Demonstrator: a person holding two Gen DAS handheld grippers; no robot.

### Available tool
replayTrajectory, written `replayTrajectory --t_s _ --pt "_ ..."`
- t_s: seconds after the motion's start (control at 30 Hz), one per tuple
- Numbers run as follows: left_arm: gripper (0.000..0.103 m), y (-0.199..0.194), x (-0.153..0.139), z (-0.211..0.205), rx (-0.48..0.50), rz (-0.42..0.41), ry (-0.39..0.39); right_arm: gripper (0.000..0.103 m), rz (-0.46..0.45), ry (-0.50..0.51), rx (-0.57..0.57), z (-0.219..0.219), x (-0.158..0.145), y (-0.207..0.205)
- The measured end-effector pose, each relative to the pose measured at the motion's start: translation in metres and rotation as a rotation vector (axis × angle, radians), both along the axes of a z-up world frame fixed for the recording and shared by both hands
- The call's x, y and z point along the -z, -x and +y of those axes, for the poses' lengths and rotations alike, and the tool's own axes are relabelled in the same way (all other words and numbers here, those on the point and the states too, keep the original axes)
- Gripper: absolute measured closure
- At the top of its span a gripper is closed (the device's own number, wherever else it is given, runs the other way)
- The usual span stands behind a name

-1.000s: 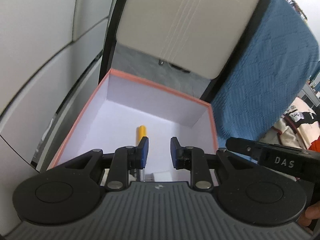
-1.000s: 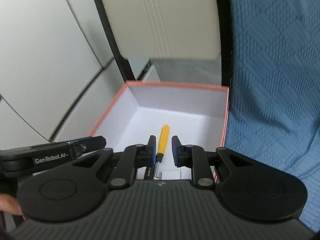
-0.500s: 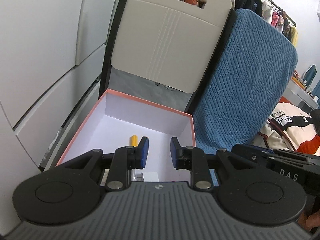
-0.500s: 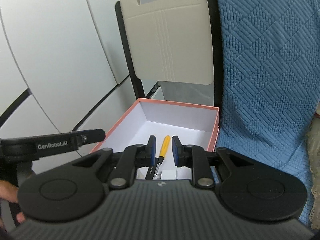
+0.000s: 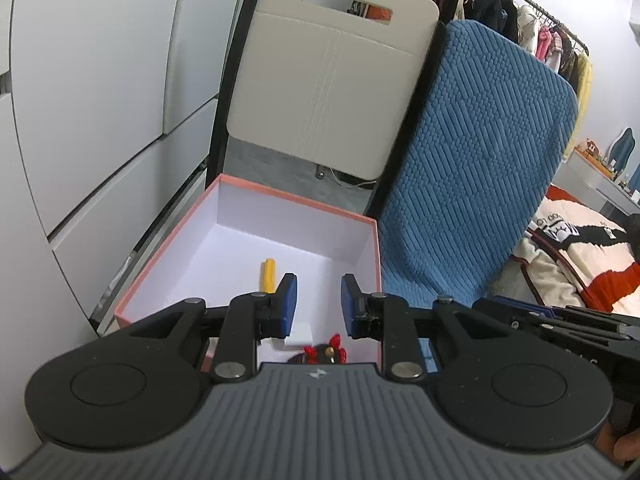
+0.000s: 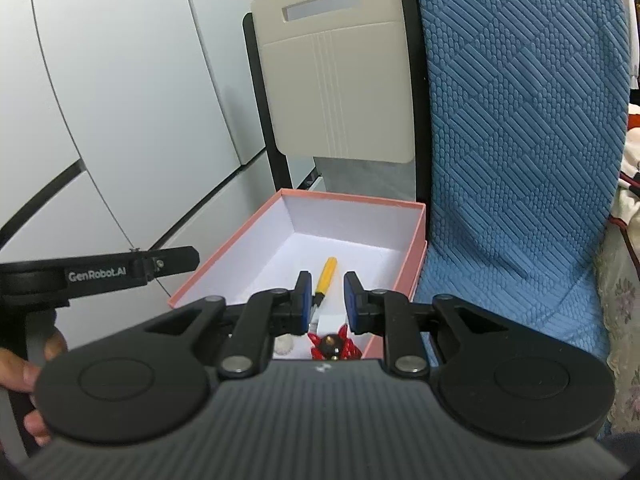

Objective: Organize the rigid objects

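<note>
A white box with a pink rim (image 5: 296,200) holds a yellow-handled screwdriver (image 5: 268,276), a white block (image 5: 300,334) and a red-and-black spiky toy (image 5: 324,354). My left gripper (image 5: 319,306) hovers above the box's near end, jaws a little apart with nothing between them. In the right wrist view the same box (image 6: 352,197), screwdriver (image 6: 326,274) and toy (image 6: 332,346) lie below my right gripper (image 6: 327,300), which is nearly closed and empty. A small white lump (image 6: 284,346) sits beside the toy. The left gripper's body (image 6: 120,272) shows at the left, held by a hand (image 6: 24,368).
A beige chair back (image 5: 332,92) with a black frame stands behind the box. A blue textured cushion (image 5: 472,180) leans against the box's right side. White cabinet panels (image 5: 100,100) run along the left. A clothes rack (image 5: 500,4) and patterned bedding (image 5: 580,248) lie at the right.
Both grippers have drawn back and upward from the box, so the whole chair back and more of the room show. The red toy has come into view at the box's near end.
</note>
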State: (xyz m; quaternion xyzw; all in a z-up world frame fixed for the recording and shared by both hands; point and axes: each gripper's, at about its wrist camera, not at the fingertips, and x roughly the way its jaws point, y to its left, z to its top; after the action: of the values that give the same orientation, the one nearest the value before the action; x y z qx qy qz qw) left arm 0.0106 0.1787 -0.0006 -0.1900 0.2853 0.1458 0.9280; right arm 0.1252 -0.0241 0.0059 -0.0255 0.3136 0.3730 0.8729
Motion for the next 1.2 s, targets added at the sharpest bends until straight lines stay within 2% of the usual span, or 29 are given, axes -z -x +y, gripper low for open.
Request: replayTrajectory --t_s 0.57,0.63,0.7,0.77,0.87,0.97,1.0,1.03,1.07,1.13,1.2 --pt "0.075 0.036 0.014 -0.023 -0.003 0.002 0.009 0.081 -0.007 0.021 0.033 -0.034 0.011 0.026" --pt "0.067 0.037 0.015 -0.024 -0.003 0.002 0.005 0.081 -0.01 0.023 0.035 -0.035 0.013 0.028" --pt "0.064 0.039 0.015 -0.025 -0.002 0.002 -0.013 0.08 -0.011 0.025 0.034 -0.036 0.014 0.03" --pt "0.063 0.04 0.016 -0.027 -0.005 0.003 -0.03 0.075 -0.026 0.028 0.023 -0.037 0.015 0.033" --pt "0.057 0.04 0.019 -0.025 -0.007 0.01 -0.024 0.073 -0.03 0.03 0.017 -0.037 0.015 0.034" --pt "0.032 0.041 0.022 -0.024 -0.02 0.016 -0.027 0.071 -0.049 0.031 0.018 -0.037 0.015 0.036" --pt "0.017 0.042 0.022 -0.023 -0.032 0.019 -0.031 0.065 -0.058 0.033 0.019 -0.037 0.015 0.037" --pt "0.007 0.042 0.022 -0.023 -0.042 0.019 -0.036 0.057 -0.063 0.03 0.019 -0.037 0.015 0.036" --pt "0.005 0.043 0.023 -0.023 -0.045 0.017 -0.041 0.052 -0.065 0.026 0.02 -0.038 0.016 0.036" --pt "0.002 0.045 0.024 -0.023 -0.051 0.02 -0.057 0.031 -0.064 0.016 0.024 -0.039 0.017 0.034" --pt "0.001 0.045 0.025 -0.023 -0.061 0.032 -0.072 0.02 -0.064 0.017 0.025 -0.04 0.019 0.033"
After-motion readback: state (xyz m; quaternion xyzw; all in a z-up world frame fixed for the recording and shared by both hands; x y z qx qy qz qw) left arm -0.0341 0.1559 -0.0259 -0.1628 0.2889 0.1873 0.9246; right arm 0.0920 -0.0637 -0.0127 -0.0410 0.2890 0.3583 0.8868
